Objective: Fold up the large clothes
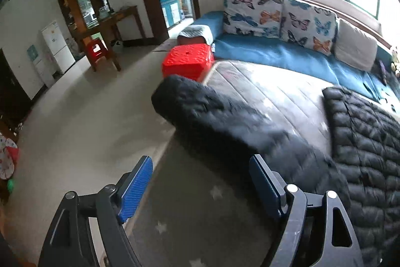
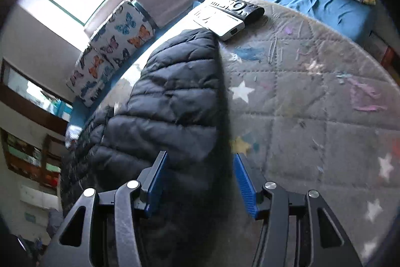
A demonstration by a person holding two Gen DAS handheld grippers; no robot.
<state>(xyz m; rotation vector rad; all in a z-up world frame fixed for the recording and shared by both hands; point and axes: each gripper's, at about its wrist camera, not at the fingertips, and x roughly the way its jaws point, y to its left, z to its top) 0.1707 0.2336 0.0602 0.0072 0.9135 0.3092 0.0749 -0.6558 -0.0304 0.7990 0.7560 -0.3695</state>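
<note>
A black quilted puffer jacket (image 1: 362, 142) lies spread on a grey star-patterned quilted mat (image 1: 270, 91). One sleeve (image 1: 200, 109) stretches left past the mat's edge. My left gripper (image 1: 200, 182) is open and empty, just in front of the sleeve. In the right wrist view the jacket (image 2: 172, 96) lies on the mat (image 2: 312, 104). My right gripper (image 2: 198, 182) is open, its jaws on either side of the jacket's near edge, not closed on it.
A red plastic stool (image 1: 187, 61) stands by the mat's far corner. A blue sofa (image 1: 275, 54) with butterfly cushions (image 1: 252, 14) runs under the window. A white box and a black remote-like device (image 2: 232, 14) lie on the mat beyond the jacket. Bare floor (image 1: 87, 129) lies to the left.
</note>
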